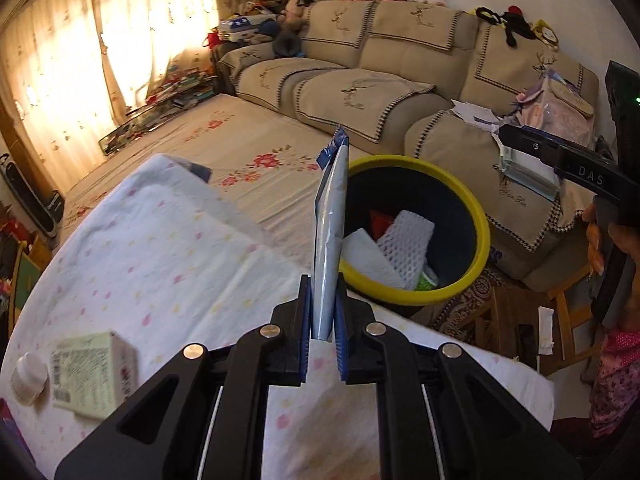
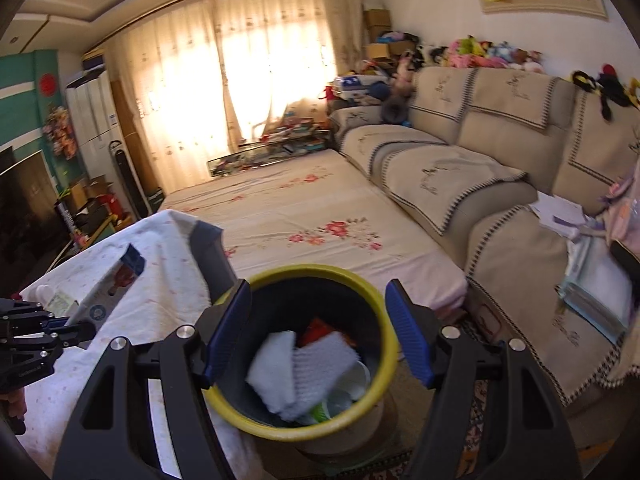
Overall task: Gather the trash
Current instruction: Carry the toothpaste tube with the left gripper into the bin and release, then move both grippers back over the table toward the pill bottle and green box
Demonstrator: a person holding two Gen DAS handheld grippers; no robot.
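While clamped on a blue wrapper [image 1: 330, 216], left jaws; right jaws, lettered "DAS", apart above yellow-rimmed bin [image 2: 384, 312].

The left wrist camera sits low over the table [image 1: 160, 248] and looks past its edge to the bin [image 1: 416, 232] at 1 o'clock. The right wrist camera is close above the bin [image 2: 320, 360], looking down. Both views share bin, table [image 2: 152, 264] and sofa [image 1: 400, 80].
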